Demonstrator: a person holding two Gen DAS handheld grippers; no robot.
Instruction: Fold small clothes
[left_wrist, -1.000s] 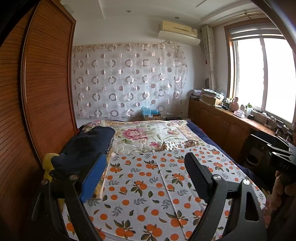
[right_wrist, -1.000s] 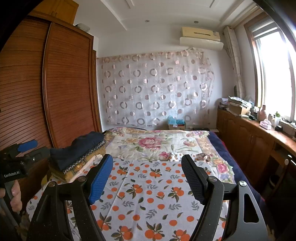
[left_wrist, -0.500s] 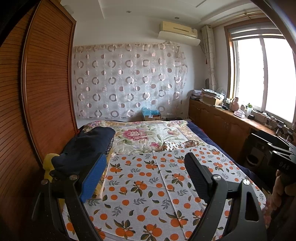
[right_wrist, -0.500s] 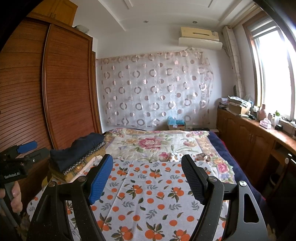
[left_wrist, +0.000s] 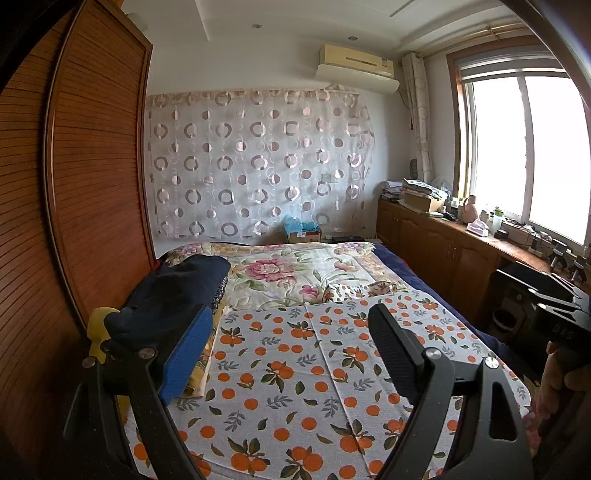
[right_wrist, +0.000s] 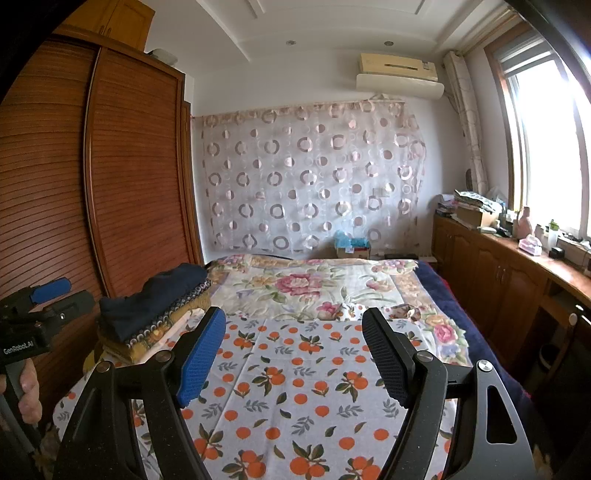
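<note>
Both grippers idle over the bed, nothing in either

- left gripper (left_wrist: 291, 336): jaws spread wide, empty, hovering above the orange-print sheet (left_wrist: 314, 369). Blue pad on 1 finger, black on the other
- right gripper (right_wrist: 293, 343): same, jaws apart, empty, over the same sheet near the foot of the bed
- each gripper shows at the edge of the other's view, held by a hand (right_wrist: 26, 391) on the handle

Task thing: stack of folded clothes (right_wrist: 155, 310) on the left edge of the bed, next to the wooden wardrobe (right_wrist: 122, 184). Dark navy piece on top, a patterned one under it, yellow-brown at the bottom. In the left view the stack sits just behind the blue pad; can't tell if they touch

Rest of scene: floral quilt (left_wrist: 291, 273) on the far half of the bed, circle-print curtain (left_wrist: 255, 166) on the back wall, air conditioner (left_wrist: 356, 68) above it, window (left_wrist: 528, 155) and low cabinets (left_wrist: 436, 243) on the right
</note>
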